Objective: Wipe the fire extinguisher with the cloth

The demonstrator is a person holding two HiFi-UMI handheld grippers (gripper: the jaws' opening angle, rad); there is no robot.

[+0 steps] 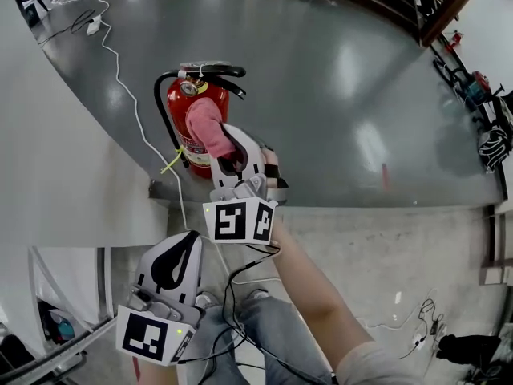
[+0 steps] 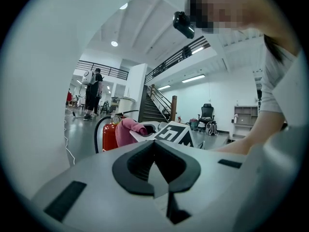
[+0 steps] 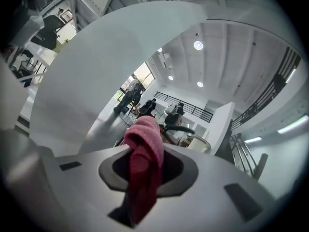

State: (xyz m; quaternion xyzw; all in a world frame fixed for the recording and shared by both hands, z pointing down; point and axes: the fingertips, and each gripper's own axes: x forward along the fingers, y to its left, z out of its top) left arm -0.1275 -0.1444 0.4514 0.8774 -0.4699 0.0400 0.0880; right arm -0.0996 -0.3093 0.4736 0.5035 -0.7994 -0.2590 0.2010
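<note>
A: Left gripper (image 1: 178,255) was closest, low near the person's knee. How were its jaws?
B: They were pressed together and held nothing.
A: And the right gripper (image 1: 232,147)?
B: It was clamped on the pink cloth (image 1: 204,127), which lay against the front of the red fire extinguisher (image 1: 178,103).
A: Where did the extinguisher stand?
B: Upright on the grey floor (image 1: 337,95), beside the white wall (image 1: 56,159), with a white cable (image 1: 120,79) running just next to it.

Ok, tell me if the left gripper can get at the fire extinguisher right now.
Probably, but only round the side: the right gripper holds the pink cloth over the fire extinguisher's near face, straight ahead of the left gripper.
</note>
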